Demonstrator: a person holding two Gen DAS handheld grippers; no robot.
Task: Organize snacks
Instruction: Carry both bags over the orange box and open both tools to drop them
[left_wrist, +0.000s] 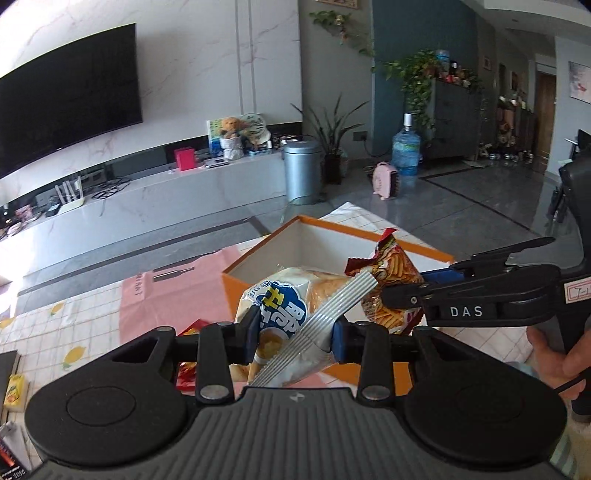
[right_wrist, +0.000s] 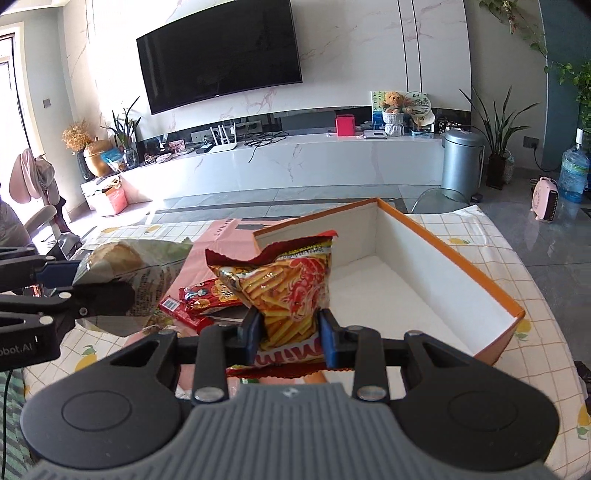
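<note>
Holding: my left tool (left_wrist: 293, 338) pinches a white chip bag (left_wrist: 291, 306); my right tool (right_wrist: 290, 334) pinches a red fries bag (right_wrist: 288, 291).
Box: orange box (right_wrist: 461, 258) ahead of both, bare inside.
Left: red packets (right_wrist: 199, 302) beside my tools on the surface (right_wrist: 517, 251).

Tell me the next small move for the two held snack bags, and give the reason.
Probably carry the red snack bag forward over the orange box and lower it in. The right gripper is clamped on it just short of the box, whose white inside looks empty. The left gripper holds the white snack bag alongside and could follow.
</note>
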